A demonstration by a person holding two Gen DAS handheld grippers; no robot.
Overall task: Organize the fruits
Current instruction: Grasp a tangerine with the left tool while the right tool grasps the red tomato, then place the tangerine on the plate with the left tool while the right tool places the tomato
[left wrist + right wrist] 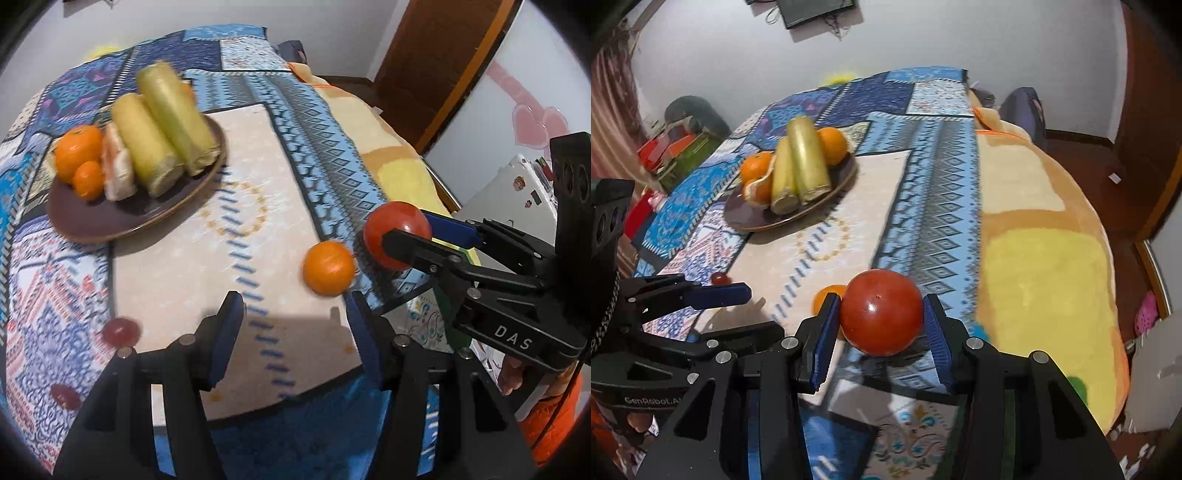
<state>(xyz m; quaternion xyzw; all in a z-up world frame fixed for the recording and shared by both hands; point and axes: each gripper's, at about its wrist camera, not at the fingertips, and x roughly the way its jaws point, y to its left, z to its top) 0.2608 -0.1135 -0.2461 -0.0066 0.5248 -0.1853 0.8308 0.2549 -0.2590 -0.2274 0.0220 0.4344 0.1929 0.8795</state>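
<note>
My right gripper [881, 319] is shut on a red tomato [882, 312] and holds it above the cloth; it also shows in the left wrist view [400, 236] with the tomato [384, 221]. My left gripper [293, 325] is open and empty, just short of a loose orange [328, 268] on the cloth. A brown plate [122, 218] at the far left carries two oranges [78, 147], two yellow-green bananas [173, 122] and a peeled piece. The plate [753, 218] also shows in the right wrist view.
Two small dark red fruits [120, 329] lie on the patterned cloth near my left finger. The cloth [258, 192] covers a bed with a yellow-orange blanket [1034, 251] on the right. A door and a white appliance stand beyond it.
</note>
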